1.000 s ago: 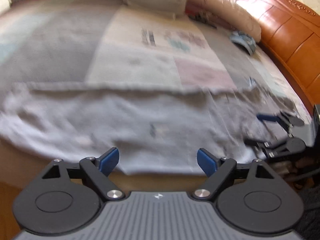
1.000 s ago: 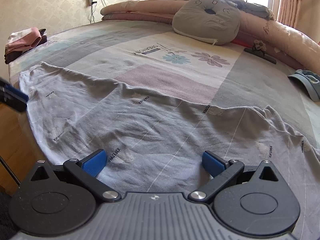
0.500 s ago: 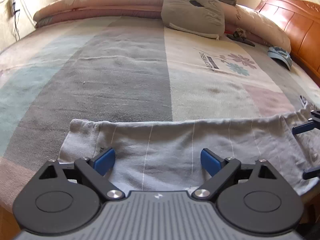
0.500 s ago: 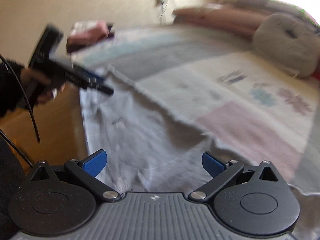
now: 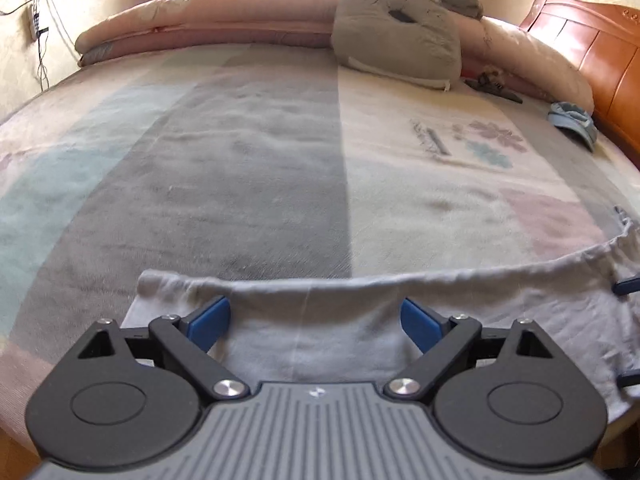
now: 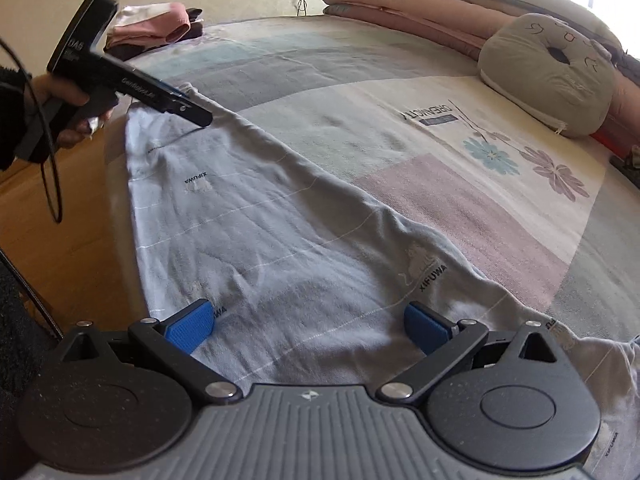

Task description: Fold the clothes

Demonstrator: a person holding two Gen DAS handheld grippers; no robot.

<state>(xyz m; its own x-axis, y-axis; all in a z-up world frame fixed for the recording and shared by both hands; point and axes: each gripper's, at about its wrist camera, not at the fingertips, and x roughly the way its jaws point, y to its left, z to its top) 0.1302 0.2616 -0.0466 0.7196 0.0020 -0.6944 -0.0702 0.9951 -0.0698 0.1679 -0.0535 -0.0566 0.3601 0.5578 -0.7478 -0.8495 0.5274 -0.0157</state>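
Across the bed [image 5: 256, 184], a soft patchwork blanket carries a thin grey garment [image 6: 280, 240] along its near edge. Left gripper [image 5: 316, 320] and right gripper [image 6: 308, 322] both stand wide open above the cloth, holding nothing.

Garment [image 6: 280, 232] on bed [image 6: 400, 128], cushion [image 6: 548, 76] behind

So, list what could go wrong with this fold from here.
1. The grey garment lies along the bed's near edge, partly overhanging; a pull toward the floor could drag it off.
2. It is wrinkled and its far edge is rolled, so folding now may trap creases.
3. Both claws are open, the left claw near a corner, the right claw over the middle; uneven grips could skew the fold.
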